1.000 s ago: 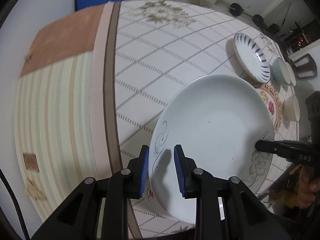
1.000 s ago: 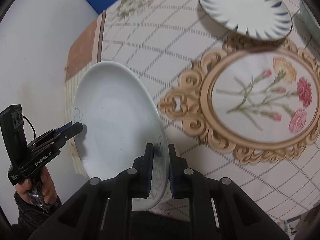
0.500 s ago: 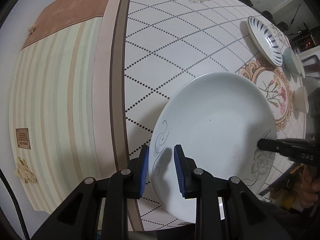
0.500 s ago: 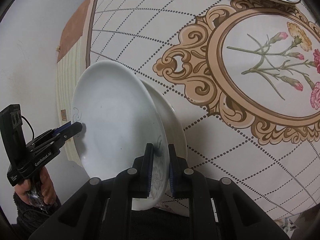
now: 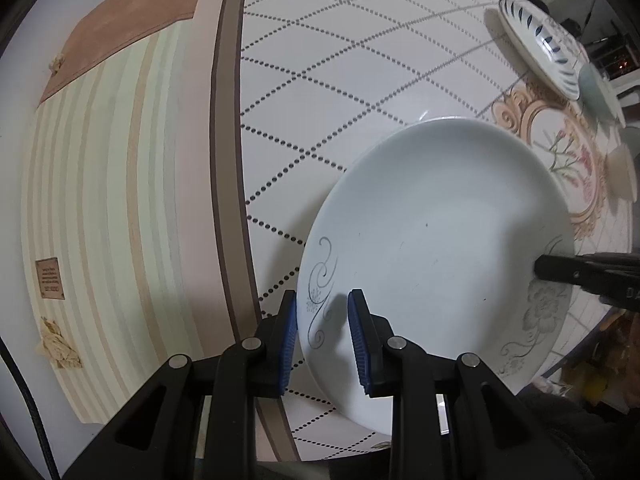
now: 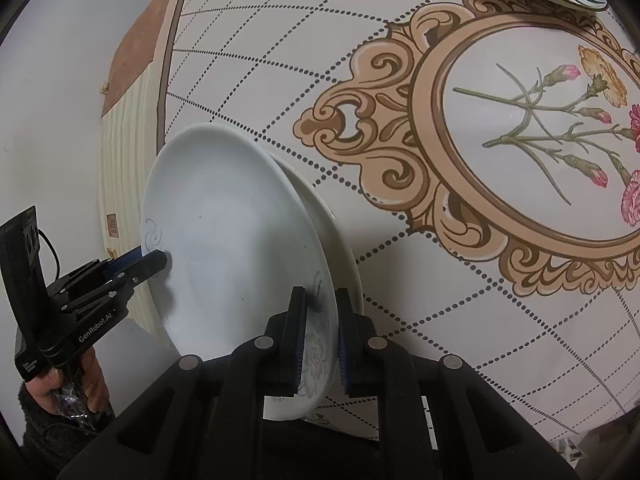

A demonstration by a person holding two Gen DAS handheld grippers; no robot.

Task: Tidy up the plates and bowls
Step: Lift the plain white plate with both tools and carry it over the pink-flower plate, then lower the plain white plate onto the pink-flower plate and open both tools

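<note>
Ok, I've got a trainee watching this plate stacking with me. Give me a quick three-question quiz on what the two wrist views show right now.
1. True or false: only one gripper holds the white plate.
2. Multiple choice: what lies directly under the held plate in the right wrist view? A) a second white plate B) a green bowl C) bare floor
3. Fill in: the blue-striped plate sits on the far side of the tablecloth's printed ______ medallion.

Key:
1. False: the left gripper and the right gripper clamp opposite rims.
2. A
3. flower
</note>
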